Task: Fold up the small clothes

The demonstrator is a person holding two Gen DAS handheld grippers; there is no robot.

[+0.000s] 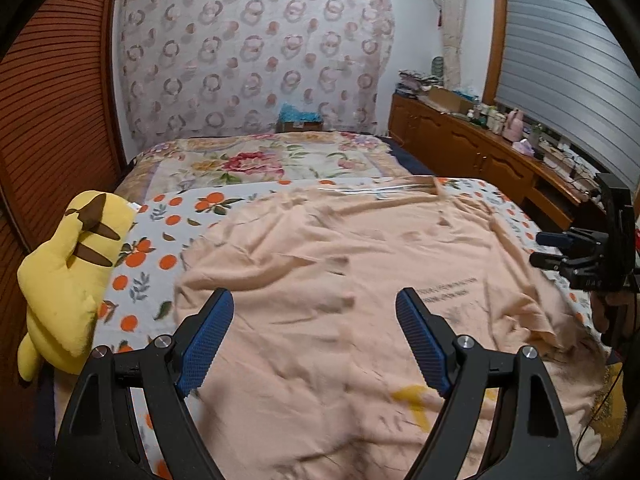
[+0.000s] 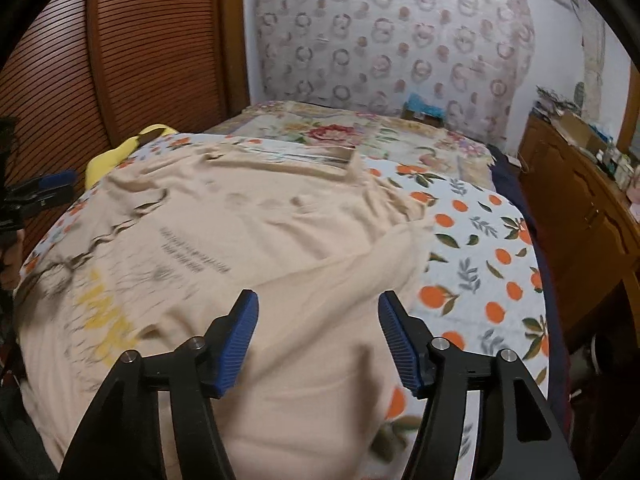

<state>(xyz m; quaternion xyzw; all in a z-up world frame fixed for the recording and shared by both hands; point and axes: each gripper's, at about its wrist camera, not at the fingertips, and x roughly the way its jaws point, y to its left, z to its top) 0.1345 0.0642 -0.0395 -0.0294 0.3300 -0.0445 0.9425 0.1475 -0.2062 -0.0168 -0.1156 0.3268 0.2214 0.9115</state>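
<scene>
Our left gripper (image 1: pixel 314 332) and right gripper (image 2: pixel 318 334) hover with fingers spread, empty, over the peach T-shirt's (image 1: pixel 320 280) hem. Its long axis runs away toward the collar (image 2: pixel 320 162); the right sleeve (image 2: pixel 384 240) is nearer our right gripper.

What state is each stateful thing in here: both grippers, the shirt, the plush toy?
left gripper: open, empty, over the shirt.
right gripper: open, empty, over the shirt.
peach T-shirt: spread on the bed, wrinkled, unfolded.
yellow plush toy: lying at the bed's left edge.
</scene>
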